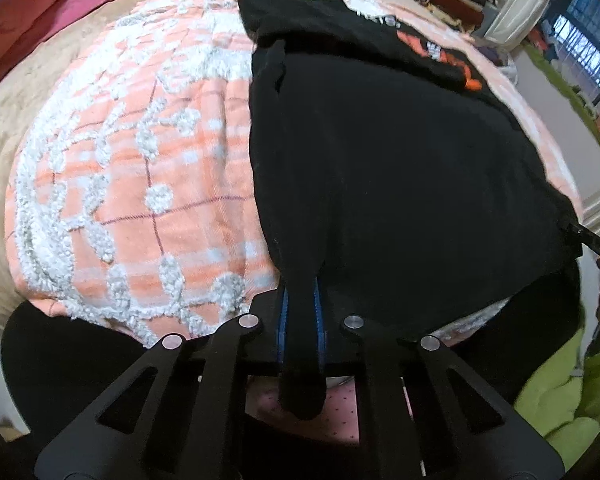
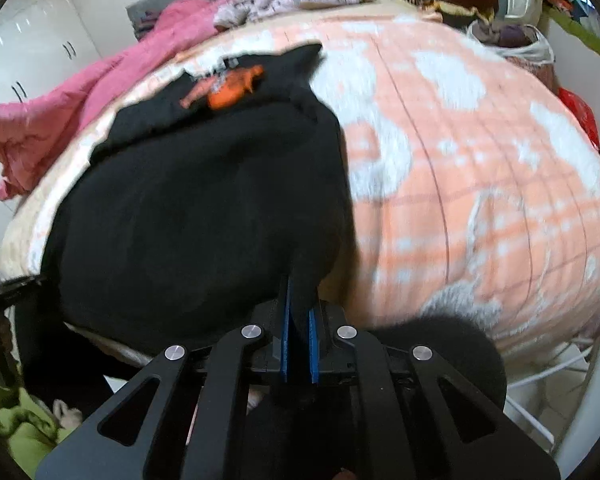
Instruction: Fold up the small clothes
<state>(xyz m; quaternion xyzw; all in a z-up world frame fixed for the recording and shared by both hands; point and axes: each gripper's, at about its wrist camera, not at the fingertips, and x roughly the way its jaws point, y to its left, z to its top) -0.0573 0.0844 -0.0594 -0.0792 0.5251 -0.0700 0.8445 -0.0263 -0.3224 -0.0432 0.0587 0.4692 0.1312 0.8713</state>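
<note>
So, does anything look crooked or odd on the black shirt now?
Nothing looks damaged. The black shirt lies on the blanket, both grippers pinching its near edge. The far part with the orange print sits bunched.

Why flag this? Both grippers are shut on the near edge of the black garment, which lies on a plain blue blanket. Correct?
Not quite: the blanket is orange-and-white plaid with fluffy white patterning, as the left wrist view shows. The left gripper and right gripper are both shut on the near edge of the black garment.
</note>
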